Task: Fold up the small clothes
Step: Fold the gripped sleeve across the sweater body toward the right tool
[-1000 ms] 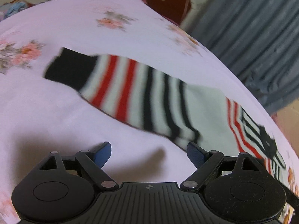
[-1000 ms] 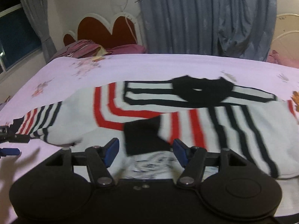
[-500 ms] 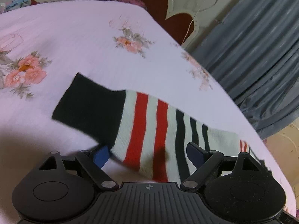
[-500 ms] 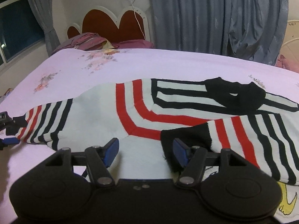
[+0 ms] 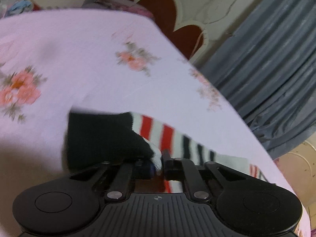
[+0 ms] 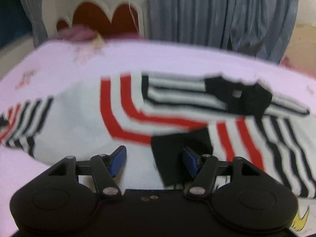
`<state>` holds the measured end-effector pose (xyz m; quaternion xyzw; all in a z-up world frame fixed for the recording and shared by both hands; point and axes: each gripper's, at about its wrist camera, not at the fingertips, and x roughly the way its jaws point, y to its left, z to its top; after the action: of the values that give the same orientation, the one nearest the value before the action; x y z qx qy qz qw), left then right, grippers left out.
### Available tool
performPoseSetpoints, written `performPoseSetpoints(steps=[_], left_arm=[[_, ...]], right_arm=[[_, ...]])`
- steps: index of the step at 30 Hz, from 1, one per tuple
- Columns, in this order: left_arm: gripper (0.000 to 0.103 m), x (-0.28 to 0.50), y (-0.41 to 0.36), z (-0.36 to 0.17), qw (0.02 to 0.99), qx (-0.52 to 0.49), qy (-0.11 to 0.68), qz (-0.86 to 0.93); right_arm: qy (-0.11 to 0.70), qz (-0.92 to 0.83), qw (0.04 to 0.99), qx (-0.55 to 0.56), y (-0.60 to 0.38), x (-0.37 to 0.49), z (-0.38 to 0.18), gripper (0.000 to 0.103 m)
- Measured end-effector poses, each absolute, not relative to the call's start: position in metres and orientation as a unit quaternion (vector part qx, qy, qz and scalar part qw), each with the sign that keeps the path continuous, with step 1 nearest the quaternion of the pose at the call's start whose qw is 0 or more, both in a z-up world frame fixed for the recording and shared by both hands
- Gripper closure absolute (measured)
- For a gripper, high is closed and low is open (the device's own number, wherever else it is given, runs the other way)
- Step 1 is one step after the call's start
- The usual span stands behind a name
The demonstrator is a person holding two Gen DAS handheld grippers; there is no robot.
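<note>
A small white sweater [image 6: 79, 122] with red and black stripes lies spread on the lilac flowered bed sheet [image 5: 79, 59]. My left gripper [image 5: 158, 158] is shut on one sleeve [image 5: 158, 130] just beside its black cuff [image 5: 106, 138], and the fabric bunches up at the jaws. In the right wrist view, the other sleeve is folded across the sweater's body. Its black cuff [image 6: 173, 150] lies between the fingers of my open right gripper [image 6: 154, 154], close to the right pad, and neither pad presses it. The black collar [image 6: 243, 98] sits at the far right.
A red scalloped headboard [image 6: 102, 17] and pinkish pillows [image 6: 79, 33] close off the far end of the bed. Grey curtains [image 6: 217, 13] hang behind it. Bare sheet stretches to the left of the sleeve. A yellow print [image 6: 300, 217] shows at the near right.
My left gripper moved onto the sleeve and went from open to shut on it by the cuff. My right gripper came down closer to the folded sleeve's cuff and stayed open.
</note>
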<state>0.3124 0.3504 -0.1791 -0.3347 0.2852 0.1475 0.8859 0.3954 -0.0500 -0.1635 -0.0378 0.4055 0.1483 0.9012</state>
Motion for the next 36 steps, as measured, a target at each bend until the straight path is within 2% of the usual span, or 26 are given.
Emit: performPoseSetpoints(steps=[5, 7, 12, 19, 23, 24, 25, 27, 29, 31, 36], left_arm=[[0.096, 0.333, 0.311, -0.141, 0.918, -0.288, 0.261, 0.083], [0.096, 0.347, 0.281, -0.124, 0.93, -0.261, 0.254, 0.04], [0.096, 0.38, 0.194, -0.102, 0.942, -0.205, 0.256, -0.065], [0.096, 0.395, 0.064, -0.127, 0.915, -0.147, 0.322, -0.193], [0.096, 0.388, 0.015, -0.148, 0.899, -0.068, 0.377, -0.214], [0.088, 0.383, 0.009, -0.149, 0.897, -0.051, 0.384, -0.212], [0.075, 0.378, 0.005, -0.148, 0.896, -0.032, 0.392, -0.208], [0.019, 0.373, 0.012, -0.148, 0.898, -0.024, 0.388, -0.204], [0.013, 0.36, 0.021, -0.141, 0.916, -0.023, 0.355, -0.188], [0.013, 0.352, 0.029, -0.136, 0.917, -0.016, 0.356, -0.179], [0.013, 0.341, 0.077, -0.126, 0.928, -0.028, 0.351, -0.121]], right_arm=[[0.402, 0.15, 0.903, -0.01, -0.061, 0.395, -0.159, 0.044], [0.405, 0.157, 0.901, -0.023, -0.061, 0.394, -0.159, 0.045], [0.375, 0.141, 0.916, 0.035, -0.096, 0.388, -0.134, 0.045], [0.358, 0.093, 0.927, 0.061, -0.165, 0.367, -0.119, 0.044], [0.368, 0.08, 0.922, 0.089, -0.193, 0.36, -0.125, 0.043], [0.368, 0.082, 0.921, 0.096, -0.196, 0.359, -0.125, 0.042], [0.367, 0.084, 0.921, 0.1, -0.199, 0.358, -0.125, 0.04], [0.363, 0.092, 0.922, 0.104, -0.2, 0.358, -0.122, 0.037], [0.36, 0.107, 0.921, 0.108, -0.198, 0.36, -0.12, 0.035], [0.36, 0.125, 0.918, 0.114, -0.192, 0.363, -0.118, 0.03], [0.376, 0.166, 0.905, 0.106, -0.165, 0.37, -0.122, 0.029]])
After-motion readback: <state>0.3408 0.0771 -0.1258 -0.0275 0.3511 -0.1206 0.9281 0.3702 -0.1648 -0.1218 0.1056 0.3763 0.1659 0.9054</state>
